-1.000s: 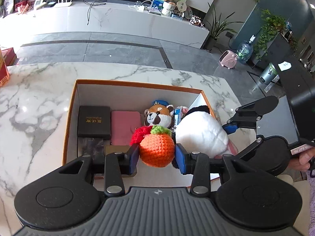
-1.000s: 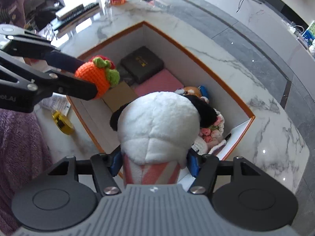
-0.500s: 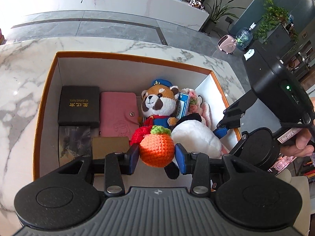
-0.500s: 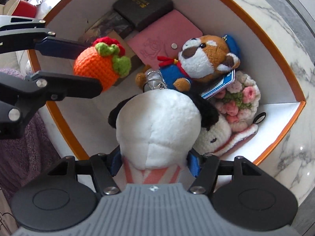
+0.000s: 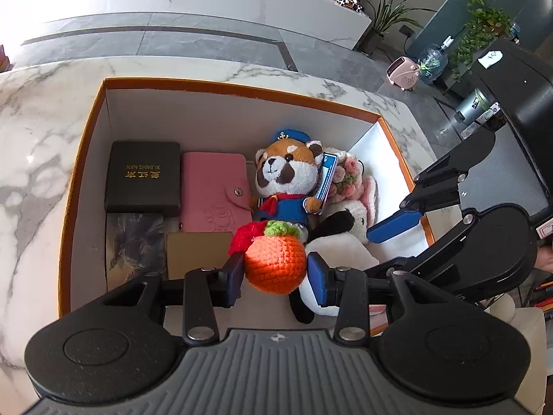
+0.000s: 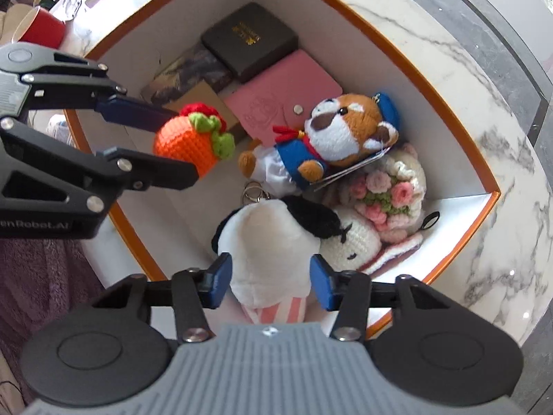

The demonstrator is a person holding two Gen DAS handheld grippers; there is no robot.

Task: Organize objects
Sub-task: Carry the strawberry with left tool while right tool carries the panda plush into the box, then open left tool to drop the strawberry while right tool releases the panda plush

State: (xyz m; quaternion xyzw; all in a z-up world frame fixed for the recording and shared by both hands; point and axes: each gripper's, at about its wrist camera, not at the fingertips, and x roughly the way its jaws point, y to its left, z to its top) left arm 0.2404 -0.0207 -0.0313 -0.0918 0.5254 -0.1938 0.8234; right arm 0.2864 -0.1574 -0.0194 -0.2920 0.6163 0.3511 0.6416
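My left gripper (image 5: pixel 274 273) is shut on a crocheted orange fruit (image 5: pixel 274 264) with a green and red top, held just above the floor of the orange-rimmed white box (image 5: pixel 242 90). My right gripper (image 6: pixel 271 278) points straight down into the box. Its jaws are closing, with the white and black plush (image 6: pixel 273 238) between them and the pads touching its sides. The plush's head rests low in the box against a crocheted doll (image 6: pixel 356 242). In the right wrist view the left gripper (image 6: pixel 183 145) reaches in from the left with the orange fruit (image 6: pixel 188 145).
The box also holds a black case (image 5: pixel 143 176), a pink wallet (image 5: pixel 212 193), a dark picture card (image 5: pixel 133 245), a brown card (image 5: pixel 198 252), a red panda plush (image 5: pixel 288 176) and a flower bouquet (image 6: pixel 387 193). Marble tabletop (image 5: pixel 34 131) surrounds the box. A red cup (image 6: pixel 43 29) stands at the left.
Both grippers have come down toward the box. The white and black plush has sunk from above the box to beside the crocheted doll. The right jaws stand narrower. The orange fruit stays gripped.
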